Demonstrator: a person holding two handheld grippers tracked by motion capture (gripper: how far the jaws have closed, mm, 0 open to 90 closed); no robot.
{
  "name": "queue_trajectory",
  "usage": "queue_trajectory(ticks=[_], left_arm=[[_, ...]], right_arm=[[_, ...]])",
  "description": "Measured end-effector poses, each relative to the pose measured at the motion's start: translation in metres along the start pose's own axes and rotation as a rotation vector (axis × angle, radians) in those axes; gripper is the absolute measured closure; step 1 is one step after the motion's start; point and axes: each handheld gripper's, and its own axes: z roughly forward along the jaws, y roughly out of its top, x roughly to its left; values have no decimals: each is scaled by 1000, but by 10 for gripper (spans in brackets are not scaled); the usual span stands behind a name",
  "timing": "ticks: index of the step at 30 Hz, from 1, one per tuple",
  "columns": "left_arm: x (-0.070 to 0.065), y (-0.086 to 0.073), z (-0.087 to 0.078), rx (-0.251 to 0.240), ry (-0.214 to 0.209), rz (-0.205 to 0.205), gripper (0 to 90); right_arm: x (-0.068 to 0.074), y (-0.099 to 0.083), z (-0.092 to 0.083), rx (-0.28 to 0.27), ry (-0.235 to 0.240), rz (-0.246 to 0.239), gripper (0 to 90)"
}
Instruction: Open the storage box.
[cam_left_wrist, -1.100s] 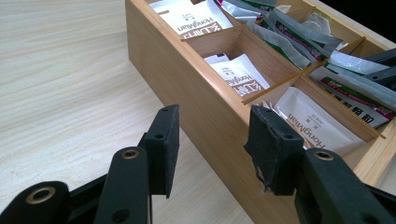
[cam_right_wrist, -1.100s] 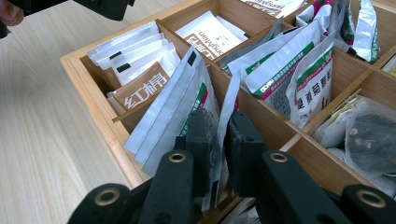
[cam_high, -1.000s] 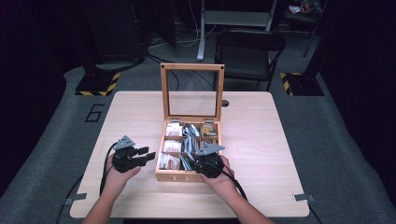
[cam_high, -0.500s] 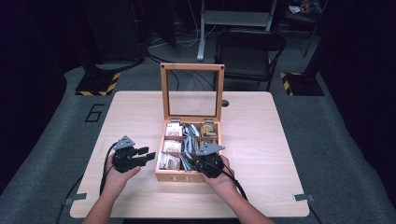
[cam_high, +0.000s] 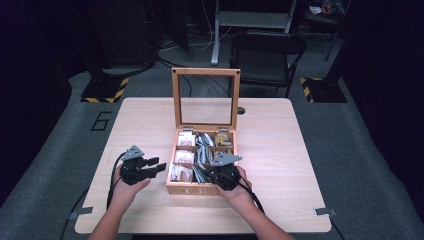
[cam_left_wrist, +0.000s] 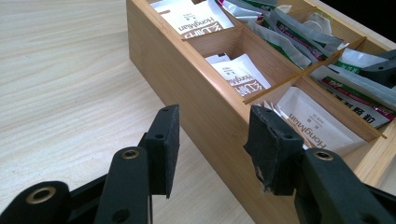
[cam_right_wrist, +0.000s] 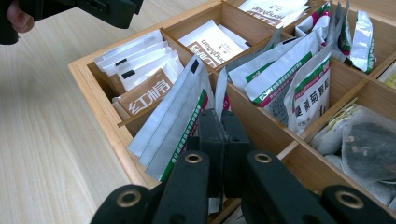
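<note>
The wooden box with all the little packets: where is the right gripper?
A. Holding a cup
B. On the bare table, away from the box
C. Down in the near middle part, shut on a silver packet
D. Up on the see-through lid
C: in the right gripper view the right gripper has its jaws pressed together on a silver packet standing in the wooden box.

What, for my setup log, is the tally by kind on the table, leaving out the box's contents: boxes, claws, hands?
Boxes: 1, the box
Claws: 2, left claw and right claw, the right pinching a sachet
Hands: 2, left hand and right hand
Total: 5
</note>
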Motion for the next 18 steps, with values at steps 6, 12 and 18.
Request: queue_trajectory(ticks=[6,12,18], left_arm=[[1,0,-1,6,-4,1,541],[1,0,-1,2,-4,-4,541],[1,-1,0,7,-7,-10,540]], right_arm=[[-1,2,-4,-10,10,4,897],[0,10,-12,-26,14,-4,898],[0,17,-17,-16,13,5,899]])
